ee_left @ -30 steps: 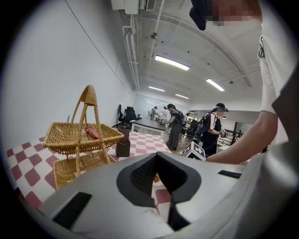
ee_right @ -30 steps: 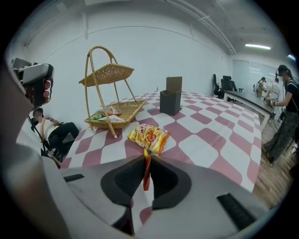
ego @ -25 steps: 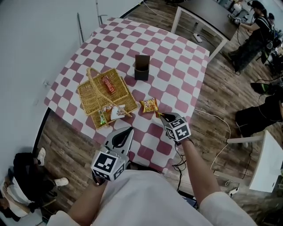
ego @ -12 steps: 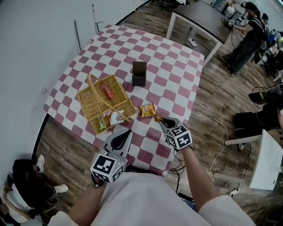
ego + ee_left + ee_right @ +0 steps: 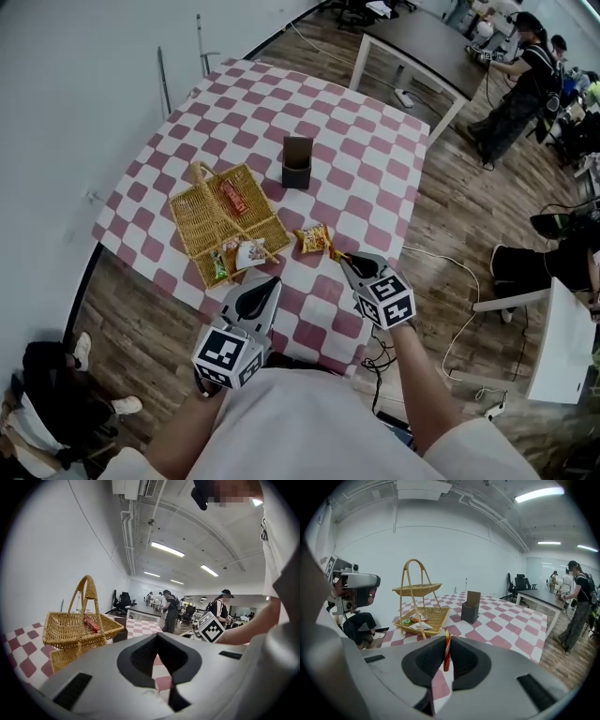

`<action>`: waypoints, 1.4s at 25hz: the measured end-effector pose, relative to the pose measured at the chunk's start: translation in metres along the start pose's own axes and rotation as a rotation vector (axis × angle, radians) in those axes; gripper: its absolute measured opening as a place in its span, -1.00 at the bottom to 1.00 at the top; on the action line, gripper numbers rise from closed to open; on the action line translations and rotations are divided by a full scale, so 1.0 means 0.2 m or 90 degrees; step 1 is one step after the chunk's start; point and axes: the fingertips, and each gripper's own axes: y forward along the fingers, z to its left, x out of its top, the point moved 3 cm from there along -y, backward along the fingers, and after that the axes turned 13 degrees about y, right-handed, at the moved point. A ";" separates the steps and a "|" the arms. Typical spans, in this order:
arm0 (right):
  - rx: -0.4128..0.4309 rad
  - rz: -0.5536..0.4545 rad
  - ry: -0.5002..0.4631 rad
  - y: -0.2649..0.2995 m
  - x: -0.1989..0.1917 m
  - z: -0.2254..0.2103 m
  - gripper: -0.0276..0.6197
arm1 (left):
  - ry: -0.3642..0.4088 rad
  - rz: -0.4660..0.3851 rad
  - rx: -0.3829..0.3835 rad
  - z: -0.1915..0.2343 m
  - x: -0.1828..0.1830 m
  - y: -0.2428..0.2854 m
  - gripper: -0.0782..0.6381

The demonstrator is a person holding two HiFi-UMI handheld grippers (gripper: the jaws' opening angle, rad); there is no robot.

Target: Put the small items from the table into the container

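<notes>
The orange snack packet (image 5: pixel 316 239) hangs by one edge from the right gripper (image 5: pixel 343 258), whose jaws are pressed onto that thin edge. It sits over the checked table (image 5: pixel 367 157), just to the right of the wicker basket (image 5: pixel 194 217) and apart from it. A red packet (image 5: pixel 232 198) lies in the basket's upper tray, and more packets (image 5: pixel 240 252) lie in the lower one. A dark box (image 5: pixel 297 162) stands beyond the basket. The left gripper (image 5: pixel 268 281) hovers near the table's front edge, its jaws together with nothing between them.
</notes>
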 end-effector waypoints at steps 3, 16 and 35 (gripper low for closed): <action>0.005 -0.019 0.003 -0.03 0.06 0.04 -0.77 | -0.002 -0.007 0.004 0.02 0.01 -0.02 -0.82; 0.039 -0.093 -0.026 -0.07 0.35 0.23 -0.77 | 0.001 -0.016 0.024 0.12 0.03 -0.09 -0.81; 0.122 -0.142 -0.078 0.08 0.66 0.55 -0.77 | -0.002 -0.019 0.091 0.28 0.03 -0.27 -0.81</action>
